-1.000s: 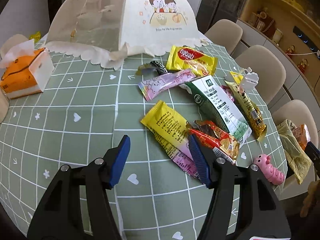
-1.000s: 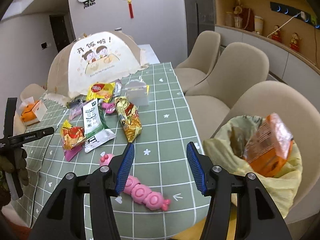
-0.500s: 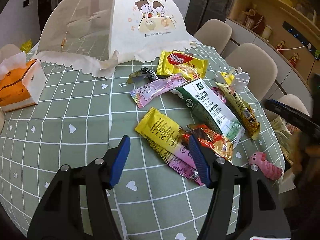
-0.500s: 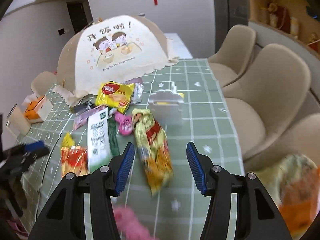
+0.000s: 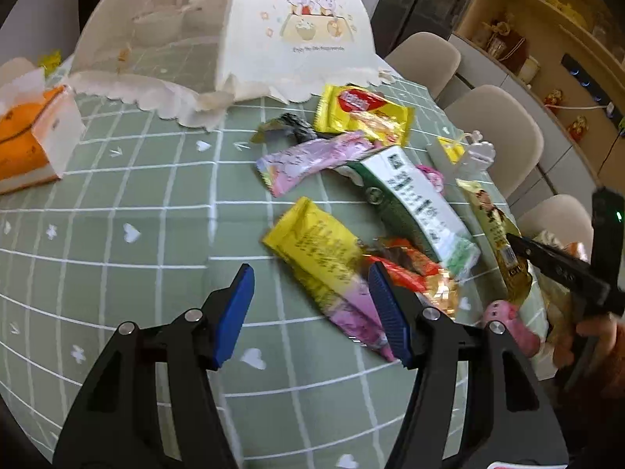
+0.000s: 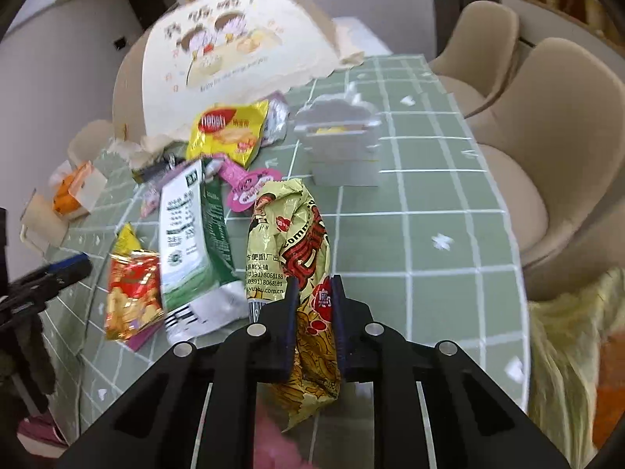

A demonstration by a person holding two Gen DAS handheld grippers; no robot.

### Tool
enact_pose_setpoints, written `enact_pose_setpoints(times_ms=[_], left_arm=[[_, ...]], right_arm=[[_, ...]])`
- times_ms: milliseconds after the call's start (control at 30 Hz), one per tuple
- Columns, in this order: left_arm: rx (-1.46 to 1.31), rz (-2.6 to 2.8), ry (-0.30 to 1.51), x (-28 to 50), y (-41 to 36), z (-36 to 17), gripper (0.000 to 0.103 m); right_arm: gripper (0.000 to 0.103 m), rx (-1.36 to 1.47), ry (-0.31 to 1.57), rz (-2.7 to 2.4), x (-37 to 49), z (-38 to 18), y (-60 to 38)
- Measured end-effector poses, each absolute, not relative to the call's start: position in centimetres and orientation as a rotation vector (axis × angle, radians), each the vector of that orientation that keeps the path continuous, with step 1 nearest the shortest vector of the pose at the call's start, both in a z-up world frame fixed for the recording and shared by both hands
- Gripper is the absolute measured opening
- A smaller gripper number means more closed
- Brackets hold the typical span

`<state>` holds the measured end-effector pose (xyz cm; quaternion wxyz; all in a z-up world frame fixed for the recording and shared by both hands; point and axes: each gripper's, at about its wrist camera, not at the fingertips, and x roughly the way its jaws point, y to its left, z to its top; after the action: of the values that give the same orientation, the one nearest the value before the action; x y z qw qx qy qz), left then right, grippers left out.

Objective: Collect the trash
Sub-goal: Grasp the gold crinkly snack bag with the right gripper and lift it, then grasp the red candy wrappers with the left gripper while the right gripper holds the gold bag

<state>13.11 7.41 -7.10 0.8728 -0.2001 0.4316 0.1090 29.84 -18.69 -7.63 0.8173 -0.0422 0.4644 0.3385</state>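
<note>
Several snack wrappers lie on the green checked tablecloth (image 5: 117,203). My right gripper (image 6: 314,285) is closing its jaws, and the pads pinch the near end of a crumpled yellow-green noodle wrapper (image 6: 289,234). In the left wrist view that gripper (image 5: 562,265) reaches in from the right onto the same wrapper (image 5: 492,219). My left gripper (image 5: 310,273) hangs open just above a yellow-and-pink wrapper (image 5: 312,246), holding nothing. Beside it are a red-orange wrapper (image 5: 406,269), a green-and-white pouch (image 5: 414,203), a pink wrapper (image 5: 312,160) and a yellow biscuit wrapper (image 5: 363,113).
A yellow trash bag (image 6: 562,351) hangs off the table's right edge over a beige chair (image 6: 566,125). A mesh food cover (image 5: 234,39) fills the far side, with a tissue box (image 5: 35,136) at the left. A white cloud-shaped holder (image 6: 340,144) and a pink toy (image 5: 504,320) stand near the wrappers.
My right gripper swung left from the trash bag to the table, dropped onto the noodle wrapper and closed on it. The left gripper stayed open in about the same place.
</note>
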Motion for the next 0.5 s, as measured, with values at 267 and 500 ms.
enact_pose_setpoints(times_ms=[267,500], left_arm=[[-0.434,0.148,0.917,14.9,3.8,-6.9,0.058],[-0.366,0.201,0.966,16.7,1.3,-7.9,0.056]], right_arm=[[0.017,-0.047,0.914,0.612,25.9,-5.0,-22.5],[0.017,-0.021,0.888,0.603,22.3,-4.3,-23.8]])
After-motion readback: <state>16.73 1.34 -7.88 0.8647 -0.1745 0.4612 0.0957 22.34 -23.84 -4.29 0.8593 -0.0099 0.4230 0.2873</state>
